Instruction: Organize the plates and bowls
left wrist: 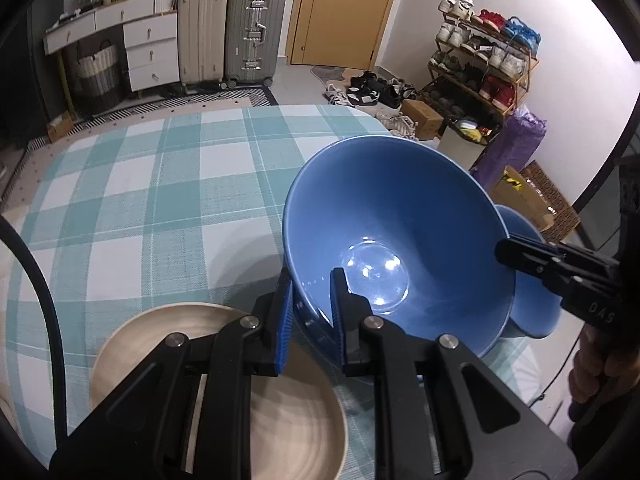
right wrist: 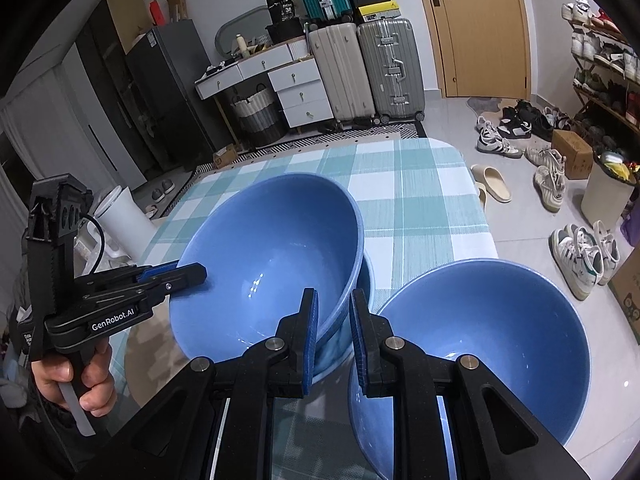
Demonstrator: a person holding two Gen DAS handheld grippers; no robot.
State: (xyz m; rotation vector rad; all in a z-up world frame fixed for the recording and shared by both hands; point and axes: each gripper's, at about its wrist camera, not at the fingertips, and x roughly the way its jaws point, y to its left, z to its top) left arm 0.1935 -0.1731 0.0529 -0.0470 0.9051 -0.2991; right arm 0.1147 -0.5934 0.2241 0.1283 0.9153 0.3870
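A large blue bowl hangs tilted over the checked tablecloth, held from both sides. My left gripper is shut on its rim nearest the left wrist camera. My right gripper is shut on the opposite rim. Just under the held bowl peeks the rim of a second blue bowl. Another blue bowl sits to the right on the table, probably the same bowl that shows below the right gripper. A beige plate lies under my left gripper.
The table's far edge is rounded, with shoes and slippers on the floor past it. Suitcases, white drawers and a shoe rack line the walls. A hand grips the left tool's handle.
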